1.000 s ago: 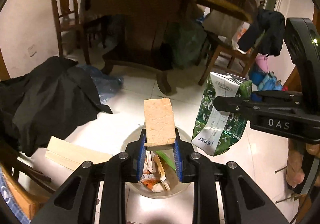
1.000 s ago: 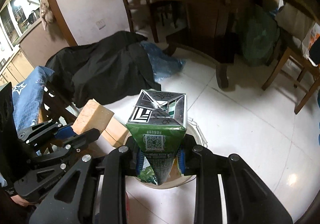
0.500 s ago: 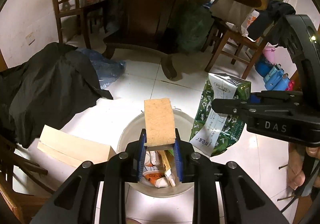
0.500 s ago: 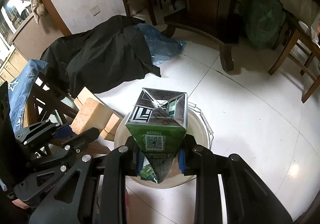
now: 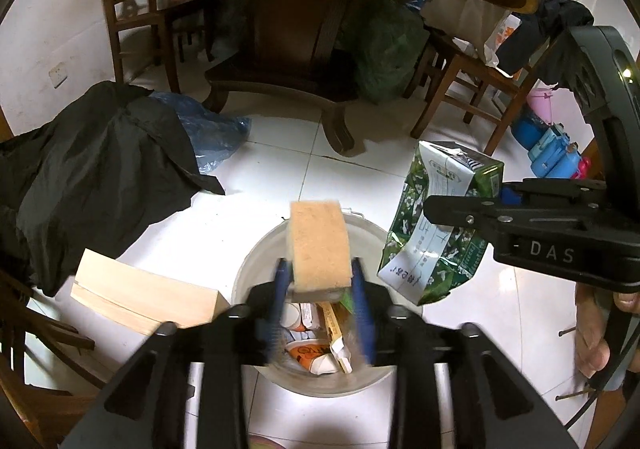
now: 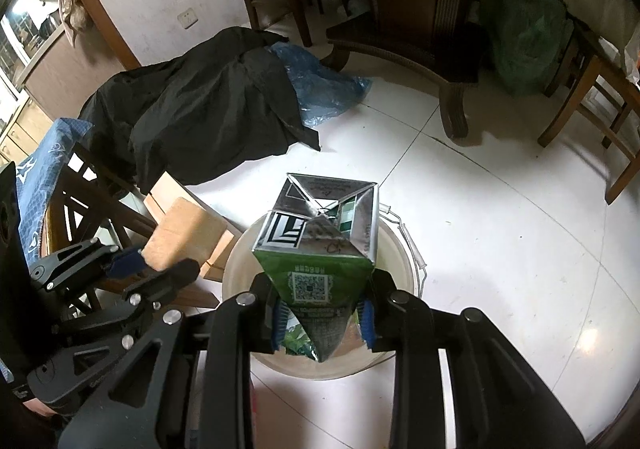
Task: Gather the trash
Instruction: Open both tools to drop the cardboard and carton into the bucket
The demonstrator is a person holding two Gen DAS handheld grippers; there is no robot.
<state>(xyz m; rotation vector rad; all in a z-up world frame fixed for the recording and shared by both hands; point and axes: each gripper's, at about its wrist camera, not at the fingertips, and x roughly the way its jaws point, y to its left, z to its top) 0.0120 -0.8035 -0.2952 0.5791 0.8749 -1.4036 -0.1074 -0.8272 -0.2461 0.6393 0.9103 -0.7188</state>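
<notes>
- Differing from a second ago: sitting lower over the white bucket (image 5: 256, 269), which is now filling more of both views, with more of the white floor (image 6: 500, 229) around it showing.
- Widening of the left gripper (image 5: 320, 289) fingers just now: blue pads blurred, standing slightly off the tan sponge (image 5: 319, 245), which is still between them but looking loose rather than squeezed.
- Widening slightly of the right gripper (image 6: 323, 315) fingers too, with the green carton (image 6: 320, 249) still wedged between the blue pads; pads appearing still to be touching its crumpled lower end.
- Pointing steeply downward, both grippers side by side, aiming at the bucket mouth; right gripper showing at the right edge of the left wrist view, carton sticking out past its fingers above the bucket's right rim.
- Hanging directly above the bucket opening: the sponge, upright, with its lower edge just over the trash (image 5: 316, 345) already inside — wrappers and paper scraps.
- Hanging above the bucket as well: the carton, folded top facing the camera, pointed lower end reaching down toward the rim.
- Gripping the right handle at the far right of the left wrist view: a person's hand (image 5: 600, 333).
- Lying on the floor left of the bucket: a pale wooden block (image 5: 140, 297), a black cloth (image 5: 92, 177) and a blue plastic bag (image 5: 208, 129) beyond it.
</notes>
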